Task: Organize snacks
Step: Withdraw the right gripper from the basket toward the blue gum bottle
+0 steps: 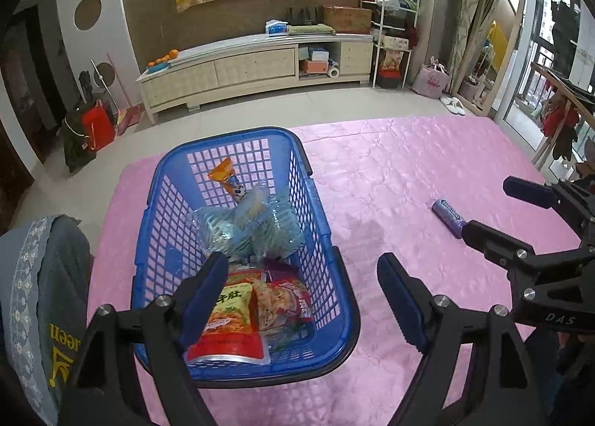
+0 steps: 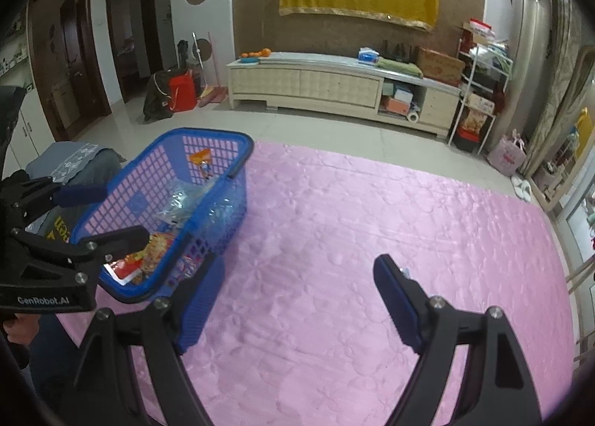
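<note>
A blue plastic basket [image 1: 230, 135] stands on the pink cloth and holds several snacks: an orange packet [image 1: 227, 176], a clear bluish bag [image 1: 253, 225], a red-and-yellow packet [image 1: 227, 318] and a red packet [image 1: 282, 299]. My left gripper [image 1: 305, 299] hangs open over the basket's near right corner and holds nothing. A purple snack roll [image 1: 448, 217] lies alone on the cloth to the right. My right gripper [image 1: 494, 210] is open just beside the roll's near end. In the right wrist view the right gripper [image 2: 299, 305] is open over bare cloth, the basket [image 2: 208, 134] and left gripper [image 2: 108, 215] to its left.
The pink cloth [image 1: 409, 165] covers a wide table. A grey-blue padded seat back [image 1: 41, 295] stands close to the basket's left side. A hand [image 2: 18, 329] grips the left tool. Beyond the tiled floor stands a long cream cabinet [image 1: 253, 65].
</note>
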Tool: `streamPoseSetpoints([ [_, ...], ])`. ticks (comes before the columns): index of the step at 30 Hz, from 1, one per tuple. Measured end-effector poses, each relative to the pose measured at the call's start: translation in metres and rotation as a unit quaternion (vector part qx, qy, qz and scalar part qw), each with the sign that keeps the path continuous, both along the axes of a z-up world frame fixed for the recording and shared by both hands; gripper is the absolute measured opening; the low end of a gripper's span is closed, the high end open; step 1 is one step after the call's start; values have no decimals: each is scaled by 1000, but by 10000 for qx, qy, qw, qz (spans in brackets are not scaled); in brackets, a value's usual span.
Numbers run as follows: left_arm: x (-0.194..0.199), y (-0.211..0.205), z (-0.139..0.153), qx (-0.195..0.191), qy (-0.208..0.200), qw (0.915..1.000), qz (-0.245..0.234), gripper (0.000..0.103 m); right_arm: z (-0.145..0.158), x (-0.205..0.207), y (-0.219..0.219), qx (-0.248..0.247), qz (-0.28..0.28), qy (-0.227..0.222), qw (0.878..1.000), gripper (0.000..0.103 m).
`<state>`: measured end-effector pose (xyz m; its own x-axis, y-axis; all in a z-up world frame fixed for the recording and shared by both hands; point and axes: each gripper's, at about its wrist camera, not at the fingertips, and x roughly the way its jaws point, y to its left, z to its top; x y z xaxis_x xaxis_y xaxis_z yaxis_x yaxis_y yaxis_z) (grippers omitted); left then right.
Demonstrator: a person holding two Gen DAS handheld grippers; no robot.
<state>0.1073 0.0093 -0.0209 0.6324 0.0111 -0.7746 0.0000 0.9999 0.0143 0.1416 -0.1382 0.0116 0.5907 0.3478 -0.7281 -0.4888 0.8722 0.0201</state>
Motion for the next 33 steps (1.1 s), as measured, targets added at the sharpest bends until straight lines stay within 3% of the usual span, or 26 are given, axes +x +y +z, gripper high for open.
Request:
streamPoseSetpoints([
  [13, 26, -4, -17, 99, 305, 9993, 217, 81, -29, 29, -26, -53, -15, 437, 9990, 85],
  [18, 34, 2, -12, 216, 377, 9981, 436, 81, -39, 50, -41, -33, 32, 850, 9964, 85],
  [22, 35, 13, -9, 163, 431, 9970, 623, 81, -47, 70, -45, -333, 196, 1003, 9942, 85],
  [28, 52, 34, -18, 105, 833, 9923, 909, 81, -65, 101, -50, -493, 361, 1636, 9846, 85],
  [33, 67, 36, -30, 81, 1097, 9899, 892, 81, -82, 120, -47, -771, 192, 1865, 9792, 85],
])
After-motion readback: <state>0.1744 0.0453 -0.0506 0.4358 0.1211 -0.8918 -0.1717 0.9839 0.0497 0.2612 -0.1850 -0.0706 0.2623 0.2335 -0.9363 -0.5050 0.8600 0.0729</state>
